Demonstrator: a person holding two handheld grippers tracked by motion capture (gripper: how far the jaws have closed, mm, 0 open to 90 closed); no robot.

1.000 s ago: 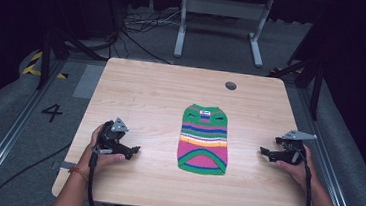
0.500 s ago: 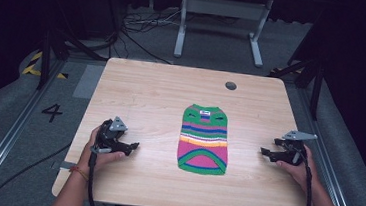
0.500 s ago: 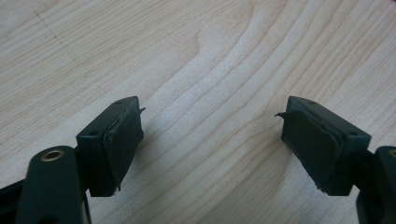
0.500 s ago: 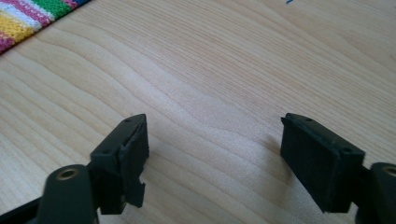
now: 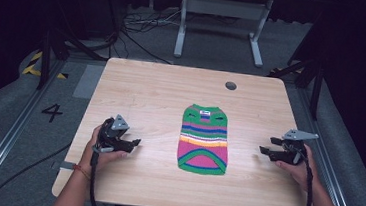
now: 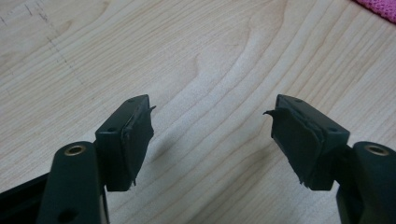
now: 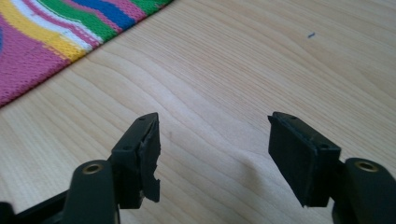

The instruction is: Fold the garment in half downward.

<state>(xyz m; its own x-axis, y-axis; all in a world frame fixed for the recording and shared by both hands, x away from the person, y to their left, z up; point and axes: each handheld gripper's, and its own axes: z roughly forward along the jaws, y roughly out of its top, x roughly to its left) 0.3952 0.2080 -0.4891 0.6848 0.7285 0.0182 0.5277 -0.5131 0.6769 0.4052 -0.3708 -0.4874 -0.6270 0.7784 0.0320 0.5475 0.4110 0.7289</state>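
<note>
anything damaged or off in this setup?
Yes: the claw pads are worn. The left claw has torn, frayed pad edges; the right claw has a chipped pad. The striped sweater lies flat on the table, nothing spilled.

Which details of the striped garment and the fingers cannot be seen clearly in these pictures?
- Striped garment: white neck label, high view, too small to read.
- Its underside: hidden against the table.
- Garment, both gripper views: cut off by frame edge.
- Left gripper finger pads: torn edges; how deep the wear goes is unclear.

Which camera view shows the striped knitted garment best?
The high view: the whole striped garment lies flat between both grippers. The right gripper view shows one striped edge; the left gripper view, a pink corner.
</note>
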